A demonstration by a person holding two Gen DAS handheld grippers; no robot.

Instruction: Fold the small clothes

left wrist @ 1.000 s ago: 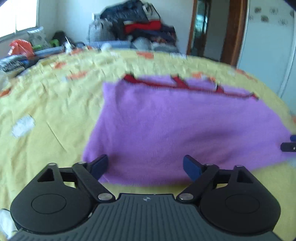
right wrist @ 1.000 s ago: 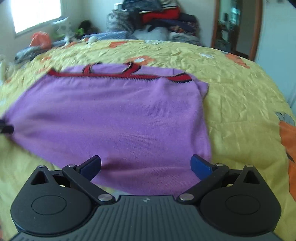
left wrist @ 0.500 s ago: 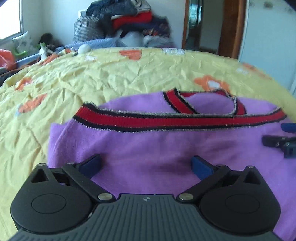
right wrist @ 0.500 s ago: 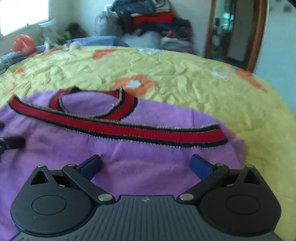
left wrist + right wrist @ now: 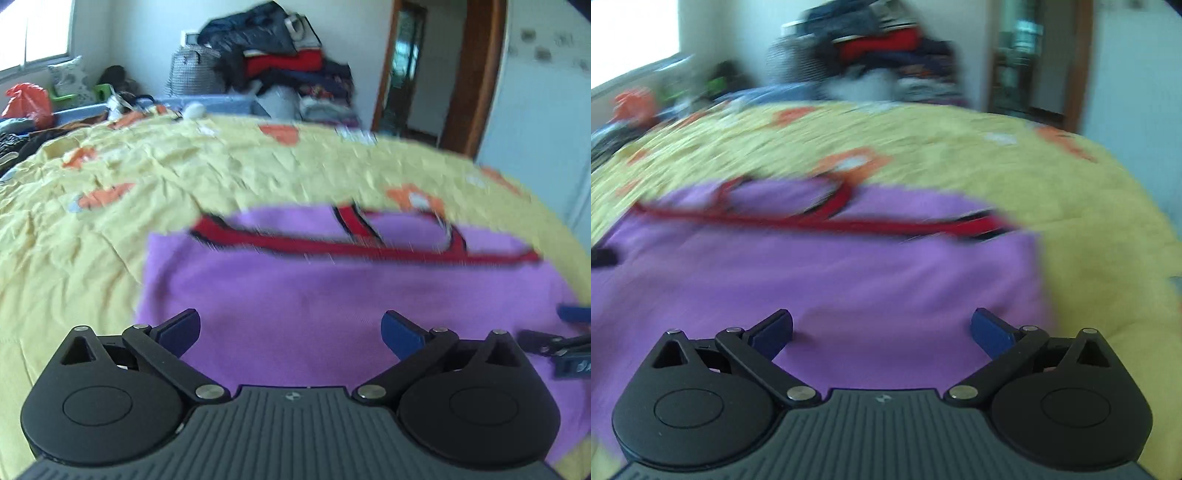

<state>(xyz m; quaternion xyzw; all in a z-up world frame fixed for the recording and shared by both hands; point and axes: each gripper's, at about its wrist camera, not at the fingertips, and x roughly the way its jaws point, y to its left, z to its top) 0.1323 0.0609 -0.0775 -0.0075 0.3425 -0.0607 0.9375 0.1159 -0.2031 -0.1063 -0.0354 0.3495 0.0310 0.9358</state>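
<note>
Left gripper [image 5: 290, 334] jaws spread wide, nothing between the blue fingers [image 5: 180, 329], hovering over the near left part of the purple sweater [image 5: 295, 291]. Right gripper [image 5: 882, 334] also spread wide and empty, over the sweater's near right part; its tip shows at the right edge of the left view. Sweater lies flat on the yellow floral bedsheet [image 5: 92, 240], red-and-black trim [image 5: 351, 243] along its far edge, right side edge [image 5: 1039, 280] running near to far. Pile of clothes [image 5: 273, 55] at the far wall, doorway [image 5: 413, 70] far right. Both views motion-blurred.
</note>
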